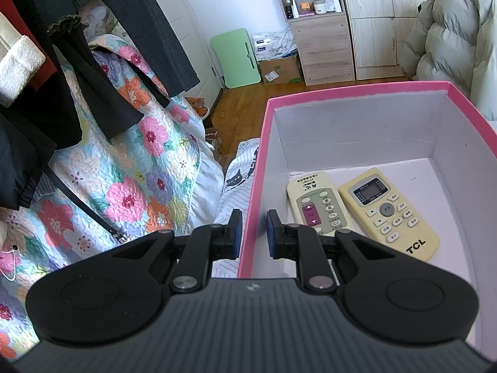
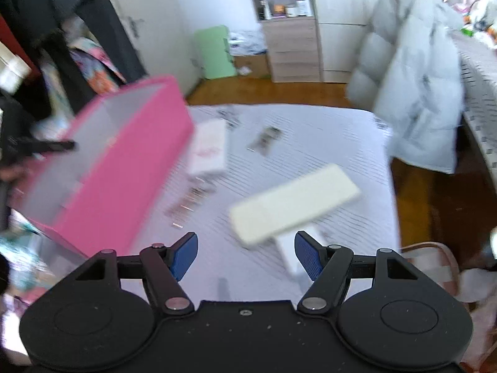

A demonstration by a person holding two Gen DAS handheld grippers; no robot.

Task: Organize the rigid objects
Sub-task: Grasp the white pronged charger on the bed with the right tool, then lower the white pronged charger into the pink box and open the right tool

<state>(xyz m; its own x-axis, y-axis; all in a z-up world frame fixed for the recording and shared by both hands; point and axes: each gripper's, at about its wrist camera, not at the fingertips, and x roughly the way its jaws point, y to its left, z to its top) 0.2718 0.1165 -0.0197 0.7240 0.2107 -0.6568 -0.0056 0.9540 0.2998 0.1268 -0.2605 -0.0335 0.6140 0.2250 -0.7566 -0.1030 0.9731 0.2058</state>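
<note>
L gripper straddles the pink box wall w/ jaws just apart, not visibly pinching, prob steadying it. Inside, at 2 o'clock: TCL remote and QUNDA remote, side by side. R gripper spread wide, empty; cream remote on bed at 12–1 o'clock, likely next pick.

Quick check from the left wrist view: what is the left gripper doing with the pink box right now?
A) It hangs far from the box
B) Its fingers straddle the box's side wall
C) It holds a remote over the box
B: the left gripper has one finger outside and one inside the pink box wall; both remotes lie on the box floor.
</note>
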